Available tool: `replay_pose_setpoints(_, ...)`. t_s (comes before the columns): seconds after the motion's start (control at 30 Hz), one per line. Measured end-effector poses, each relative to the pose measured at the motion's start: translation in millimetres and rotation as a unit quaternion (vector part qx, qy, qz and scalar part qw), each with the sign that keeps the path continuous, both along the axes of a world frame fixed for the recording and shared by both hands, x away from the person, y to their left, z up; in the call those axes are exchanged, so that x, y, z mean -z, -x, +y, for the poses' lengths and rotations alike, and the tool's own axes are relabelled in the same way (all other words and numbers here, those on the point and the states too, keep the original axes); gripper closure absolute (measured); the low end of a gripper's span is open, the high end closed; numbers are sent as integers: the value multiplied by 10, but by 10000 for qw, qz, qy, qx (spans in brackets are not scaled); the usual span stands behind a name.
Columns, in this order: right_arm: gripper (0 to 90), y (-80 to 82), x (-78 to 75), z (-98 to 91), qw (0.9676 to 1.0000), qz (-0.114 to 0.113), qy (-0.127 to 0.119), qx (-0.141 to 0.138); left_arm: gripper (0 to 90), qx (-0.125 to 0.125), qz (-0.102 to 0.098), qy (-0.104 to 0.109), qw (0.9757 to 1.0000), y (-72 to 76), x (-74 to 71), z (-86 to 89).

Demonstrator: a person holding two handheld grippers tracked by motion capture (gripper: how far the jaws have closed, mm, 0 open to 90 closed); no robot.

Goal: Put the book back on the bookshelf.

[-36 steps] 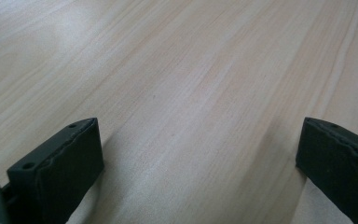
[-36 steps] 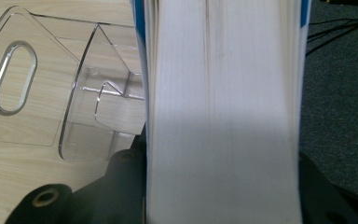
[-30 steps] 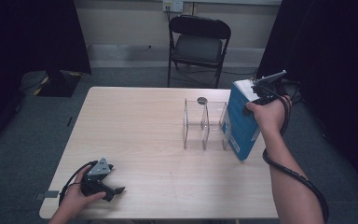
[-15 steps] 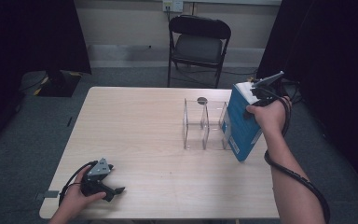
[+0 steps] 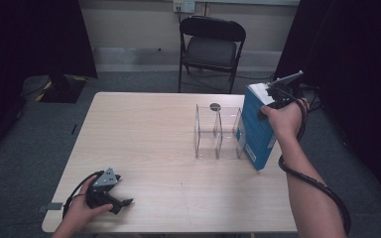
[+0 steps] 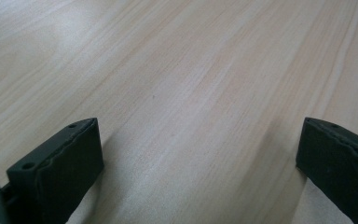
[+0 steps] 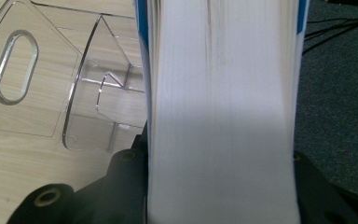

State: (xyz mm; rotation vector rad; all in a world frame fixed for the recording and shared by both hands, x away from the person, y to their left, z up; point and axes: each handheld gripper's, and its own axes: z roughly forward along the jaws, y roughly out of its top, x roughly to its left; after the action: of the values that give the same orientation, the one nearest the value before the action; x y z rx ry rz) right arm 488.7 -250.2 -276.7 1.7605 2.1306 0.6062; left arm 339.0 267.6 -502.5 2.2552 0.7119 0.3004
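Note:
A thick blue book (image 5: 255, 134) stands tilted on its lower corner at the table's right edge, just right of a clear acrylic rack (image 5: 218, 131). My right gripper (image 5: 270, 96) is shut on the book's top end. In the right gripper view the white page block (image 7: 221, 107) sits between the black jaws, with the rack's dividers (image 7: 88, 93) to its left. My left gripper (image 5: 121, 203) lies on the table near the front left corner, held by a hand. Its jaws stand wide apart over bare wood (image 6: 198, 140), with nothing between them.
The light wooden table (image 5: 144, 129) has a small dark round thing (image 5: 215, 106) just behind the rack. A black folding chair (image 5: 211, 42) stands beyond the far edge. Grey carpet with cables lies past the table's right side.

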Motion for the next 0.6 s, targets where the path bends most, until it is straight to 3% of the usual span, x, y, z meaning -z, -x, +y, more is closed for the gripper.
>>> replay_pose_setpoints(0.23,618,-47,-29,-29,9994,-310,-112,116,0,15,-20,-18,10000,-8,-1,1)
replay_pose_setpoints(0.5,615,-84,139,-39,9991,-312,-244,179,0,15,-21,-16,10000,-9,-1,-1)
replay_pose_setpoints(0.6,610,-81,159,-30,9993,-252,-181,208,0,9,-5,-4,10000,-4,0,-2)
